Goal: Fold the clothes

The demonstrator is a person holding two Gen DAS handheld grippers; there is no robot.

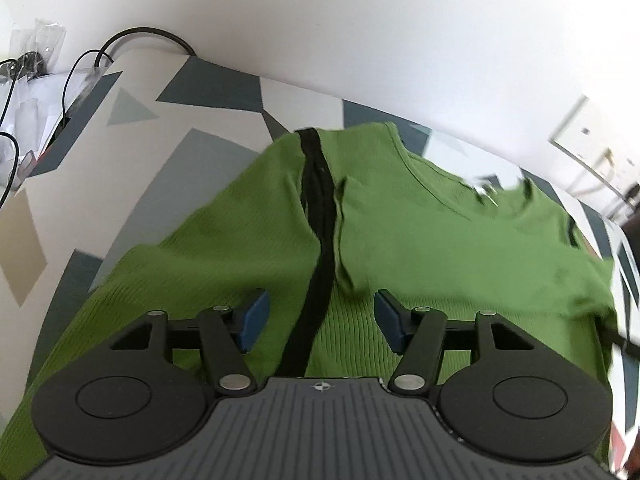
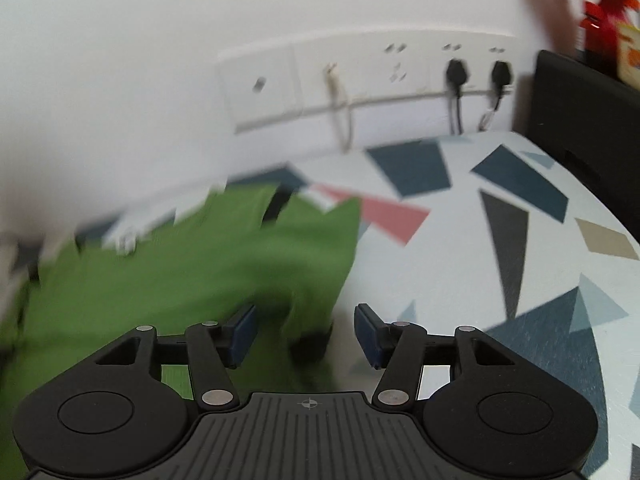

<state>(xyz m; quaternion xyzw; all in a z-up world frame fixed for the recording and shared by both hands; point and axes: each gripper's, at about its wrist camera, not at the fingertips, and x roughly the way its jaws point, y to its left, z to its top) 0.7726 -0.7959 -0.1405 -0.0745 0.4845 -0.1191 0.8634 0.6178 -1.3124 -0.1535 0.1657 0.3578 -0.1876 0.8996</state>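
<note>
A green ribbed garment (image 1: 400, 232) with a black stripe (image 1: 320, 216) lies spread on the patterned table. My left gripper (image 1: 318, 320) hovers over it with its blue pads apart; the stripe runs between them and neither pad presses on the cloth. In the blurred right wrist view the same green garment (image 2: 200, 272) fills the left half, its edge ending near the middle. My right gripper (image 2: 306, 334) stands open over that edge, with a dark cuff-like bit of cloth lying between the pads and free of both.
The table (image 2: 500, 264) has a white cover with blue, grey, pink and tan triangles. A wall socket strip (image 2: 372, 76) with black plugs runs behind it. A black object (image 2: 588, 112) stands at the right. Cables and plastic bags (image 1: 36, 64) lie at the far left.
</note>
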